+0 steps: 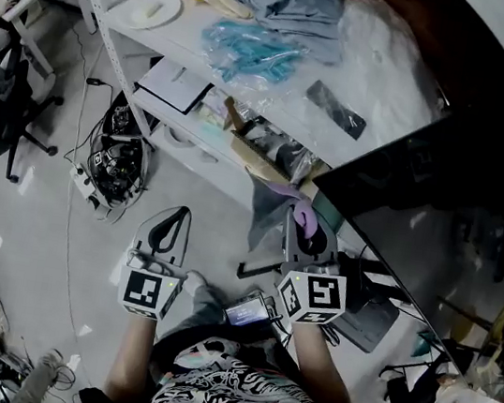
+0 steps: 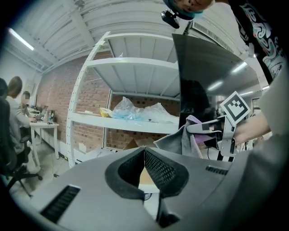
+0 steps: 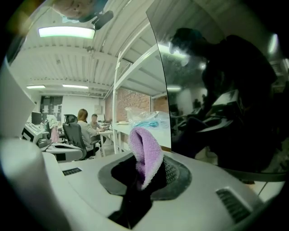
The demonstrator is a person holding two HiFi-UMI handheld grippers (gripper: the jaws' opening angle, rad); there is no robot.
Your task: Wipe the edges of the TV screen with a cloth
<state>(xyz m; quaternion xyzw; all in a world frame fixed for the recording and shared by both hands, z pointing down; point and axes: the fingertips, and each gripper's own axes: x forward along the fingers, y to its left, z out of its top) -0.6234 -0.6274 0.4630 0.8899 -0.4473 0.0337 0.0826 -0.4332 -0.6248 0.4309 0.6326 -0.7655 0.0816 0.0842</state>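
The cloth [image 3: 146, 151] is pinched in my right tongs [image 3: 145, 173]. A purple fold pokes past the tips and a grey tail trails loose beside them. The TV screen [image 3: 216, 90] stands just ahead and to the right of those tongs; its near edge is close, but as far as I can tell the cloth is not yet on it. My left tongs [image 2: 144, 153] are closed on nothing, off to the left and well apart from the panel. My worry is that only a small fold leads, so the hard jaw tips could scrape the screen. The loose tail could also snag on the shelf [image 1: 252, 82] clutter beside that edge.
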